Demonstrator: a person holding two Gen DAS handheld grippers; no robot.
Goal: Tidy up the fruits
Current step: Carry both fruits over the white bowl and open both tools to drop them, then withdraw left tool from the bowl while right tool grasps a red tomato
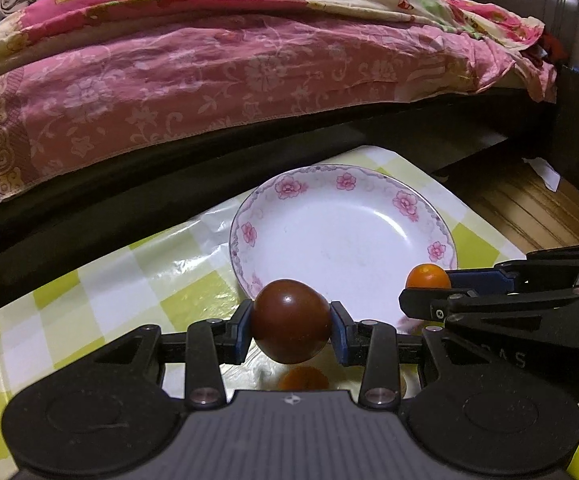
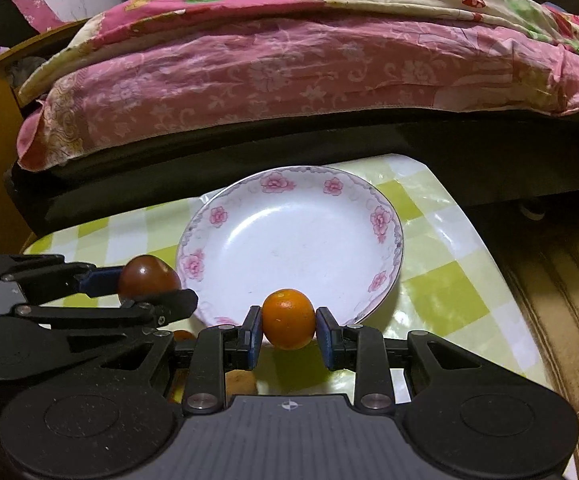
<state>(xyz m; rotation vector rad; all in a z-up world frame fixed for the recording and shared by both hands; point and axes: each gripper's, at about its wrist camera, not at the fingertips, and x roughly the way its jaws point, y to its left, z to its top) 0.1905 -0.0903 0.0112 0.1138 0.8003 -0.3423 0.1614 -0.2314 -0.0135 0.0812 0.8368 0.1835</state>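
A bedroom: a checked yellow-green tabletop (image 2: pixel 445 292) stands against a bed (image 2: pixel 289 80). Above its near edge, the left gripper (image 1: pixel 291 322) clamps a dark tomato (image 1: pixel 291 320), the right gripper (image 2: pixel 288 330) an orange fruit (image 2: pixel 288 318). Farther back lies the floral plate (image 2: pixel 385 216).

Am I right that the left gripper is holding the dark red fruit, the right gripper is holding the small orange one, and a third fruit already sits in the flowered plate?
Not quite: the flowered plate holds nothing yet, as the right wrist view shows. The rest stands: the left gripper is shut on the dark red fruit, and the right gripper on the small orange fruit.
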